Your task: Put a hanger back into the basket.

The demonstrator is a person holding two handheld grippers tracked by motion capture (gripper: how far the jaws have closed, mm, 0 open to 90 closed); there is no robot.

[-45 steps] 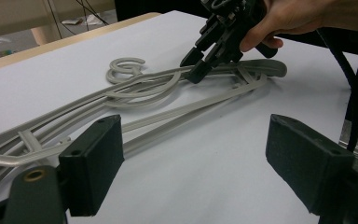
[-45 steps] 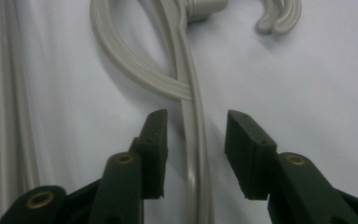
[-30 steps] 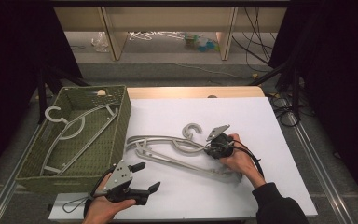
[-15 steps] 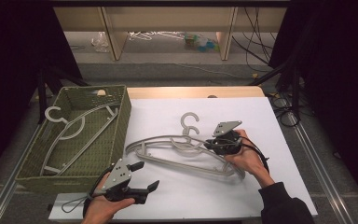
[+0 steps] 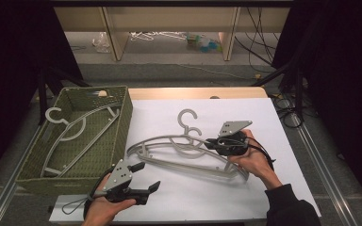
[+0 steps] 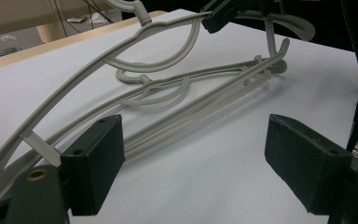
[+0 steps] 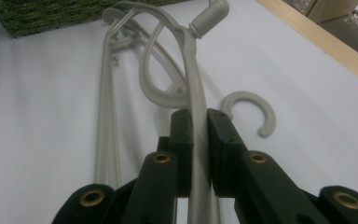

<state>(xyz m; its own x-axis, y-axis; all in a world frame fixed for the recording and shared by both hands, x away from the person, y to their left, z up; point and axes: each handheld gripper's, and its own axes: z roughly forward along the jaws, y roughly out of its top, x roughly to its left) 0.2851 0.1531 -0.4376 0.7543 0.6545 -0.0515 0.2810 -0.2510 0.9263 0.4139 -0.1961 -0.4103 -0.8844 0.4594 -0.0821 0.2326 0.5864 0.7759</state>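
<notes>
Two grey plastic hangers overlap on the white table. My right gripper (image 5: 209, 143) is shut on the shoulder bar of the upper hanger (image 5: 160, 138), just right of its hook, and holds that end off the table. The right gripper view has the jaws (image 7: 198, 119) pinching the bar (image 7: 193, 84), and the second hanger's hook (image 7: 249, 100) lies flat beside them. My left gripper (image 5: 147, 176) hovers open at the table's front left, nothing between its pads (image 6: 98, 158). It faces both hangers: the raised one (image 6: 98, 60) and the lying one (image 6: 205, 107).
A green woven basket (image 5: 122, 117) stands off the table's left edge with another grey hanger (image 5: 75, 129) in it. A wooden strip (image 5: 193, 92) borders the table's far side. Cables trail at the right.
My right gripper has risen with the hanger's shoulder in its jaws, so the hook end has come up and shifted toward the far side. The left gripper has stayed put.
</notes>
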